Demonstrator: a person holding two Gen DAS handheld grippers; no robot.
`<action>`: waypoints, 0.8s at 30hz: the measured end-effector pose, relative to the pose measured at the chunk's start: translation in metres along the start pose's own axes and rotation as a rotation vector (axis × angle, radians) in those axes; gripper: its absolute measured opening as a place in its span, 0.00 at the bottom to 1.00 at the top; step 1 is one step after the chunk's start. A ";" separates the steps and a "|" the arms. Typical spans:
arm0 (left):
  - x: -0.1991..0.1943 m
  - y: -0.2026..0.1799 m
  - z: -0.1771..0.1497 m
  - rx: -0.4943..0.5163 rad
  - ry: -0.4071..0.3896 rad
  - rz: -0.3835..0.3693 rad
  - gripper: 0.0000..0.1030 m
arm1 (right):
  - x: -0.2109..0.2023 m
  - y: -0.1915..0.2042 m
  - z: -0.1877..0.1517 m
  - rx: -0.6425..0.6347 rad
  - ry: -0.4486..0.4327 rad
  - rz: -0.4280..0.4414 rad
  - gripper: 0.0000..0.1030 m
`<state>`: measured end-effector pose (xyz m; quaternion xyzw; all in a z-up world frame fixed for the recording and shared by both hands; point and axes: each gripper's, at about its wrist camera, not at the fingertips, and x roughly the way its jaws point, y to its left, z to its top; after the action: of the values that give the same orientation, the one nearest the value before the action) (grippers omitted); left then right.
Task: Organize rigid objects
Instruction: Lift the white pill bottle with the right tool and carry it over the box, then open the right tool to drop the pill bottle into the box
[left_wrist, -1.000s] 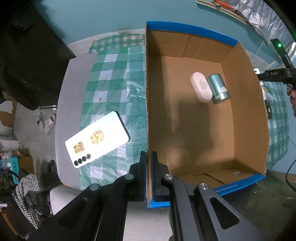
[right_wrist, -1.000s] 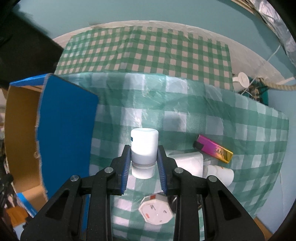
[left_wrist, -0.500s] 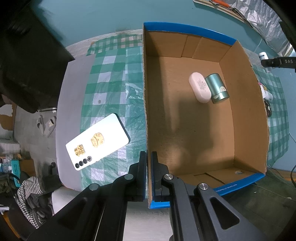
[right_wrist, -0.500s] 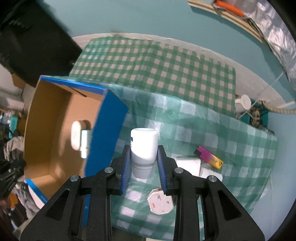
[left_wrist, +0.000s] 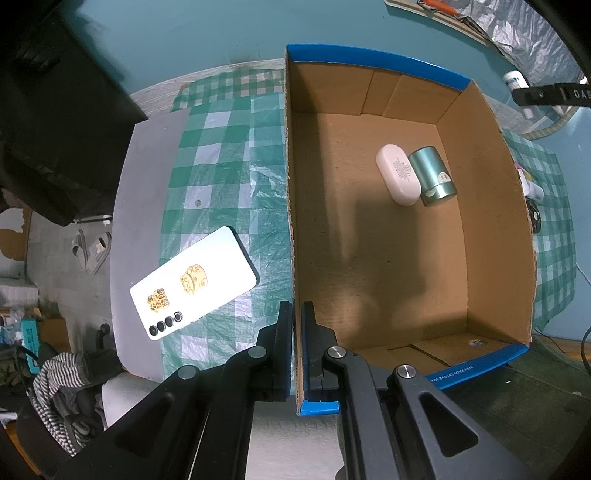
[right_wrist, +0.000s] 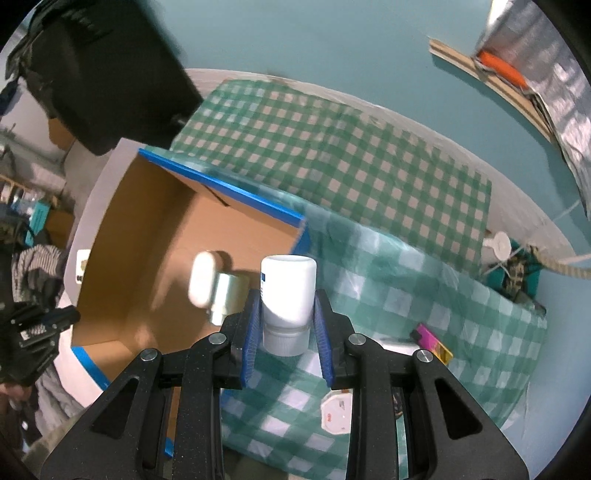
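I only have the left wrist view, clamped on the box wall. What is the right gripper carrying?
Observer: The right gripper is shut on a white bottle, held cap down.
Operator: Where is it relative to the cardboard box?
Observer: It looks lifted off the checked cloth, near the box's blue-edged corner, not clearly over the opening.
Operator: What else is left outside on that side?
Observer: A pink and yellow lighter and a white plug lie on the cloth below the gripper.
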<state>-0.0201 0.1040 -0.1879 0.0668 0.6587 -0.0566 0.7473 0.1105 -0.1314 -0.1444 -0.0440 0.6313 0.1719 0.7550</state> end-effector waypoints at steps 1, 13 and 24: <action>0.000 0.000 0.000 0.002 0.000 0.000 0.03 | 0.001 0.004 0.002 -0.009 0.001 0.000 0.27; 0.000 0.000 0.002 0.005 -0.001 -0.005 0.03 | 0.032 0.030 0.025 -0.076 0.054 -0.004 0.27; 0.001 0.002 0.001 0.000 0.001 -0.006 0.03 | 0.054 0.040 0.033 -0.098 0.091 -0.004 0.27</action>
<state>-0.0185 0.1054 -0.1886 0.0649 0.6593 -0.0590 0.7467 0.1368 -0.0730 -0.1837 -0.0900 0.6556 0.1987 0.7229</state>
